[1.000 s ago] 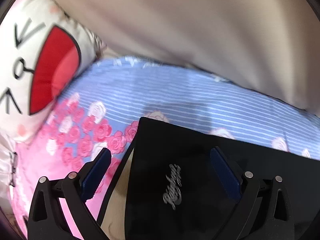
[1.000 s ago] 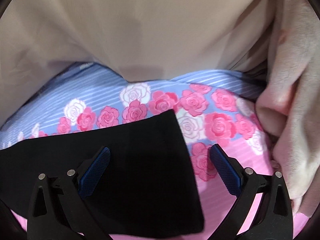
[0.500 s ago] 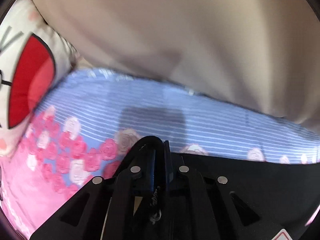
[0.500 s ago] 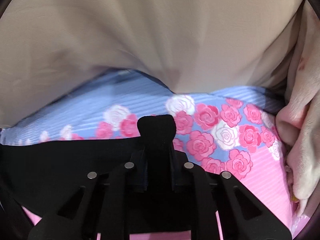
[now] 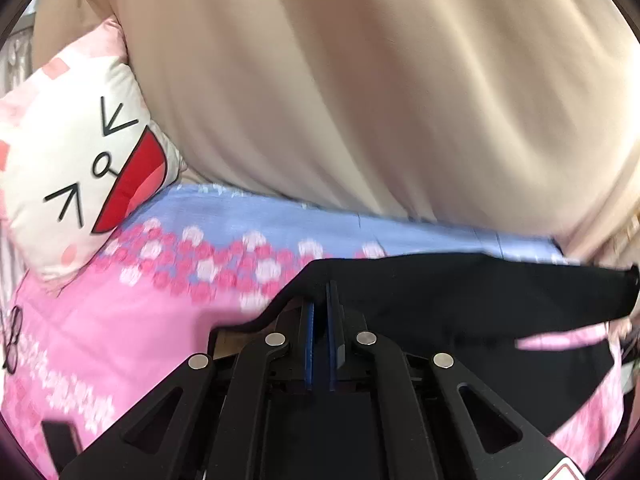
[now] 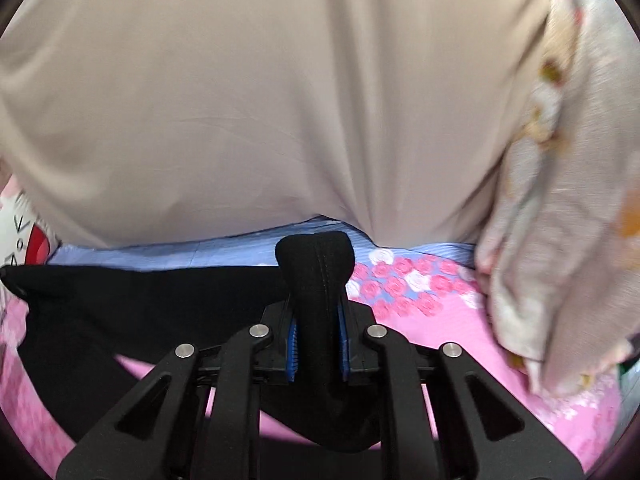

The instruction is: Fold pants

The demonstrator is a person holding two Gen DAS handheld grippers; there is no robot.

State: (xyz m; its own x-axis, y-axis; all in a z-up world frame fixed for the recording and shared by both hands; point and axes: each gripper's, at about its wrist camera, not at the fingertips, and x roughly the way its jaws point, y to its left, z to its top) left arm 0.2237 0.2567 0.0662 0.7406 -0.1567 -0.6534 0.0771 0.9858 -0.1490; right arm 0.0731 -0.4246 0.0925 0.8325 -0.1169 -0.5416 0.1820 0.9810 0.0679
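On the bed: a sheet [image 5: 100,340] printed pink near the cameras, then a band of pink and white roses, then pale blue stripes at the far side.
Backdrop: a broad beige cloth [image 6: 240,100] hangs behind the bed and fills the upper part of both views.
Left side: a white cushion [image 5: 80,168] with a drawn cat face and a red mouth leans at the bed's edge.
Right side: a pale flower-printed blanket [image 6: 560,200] is bunched on the sheet.
Pants: black pants [image 5: 480,300] are stretched between both grippers, raised over the sheet, pink showing beneath their edge.
Left gripper [image 5: 320,300]: fingers together, pinching the pants' edge.
Right gripper [image 6: 316,320]: fingers clamped on a bunched fold of the pants, which juts past the tips.
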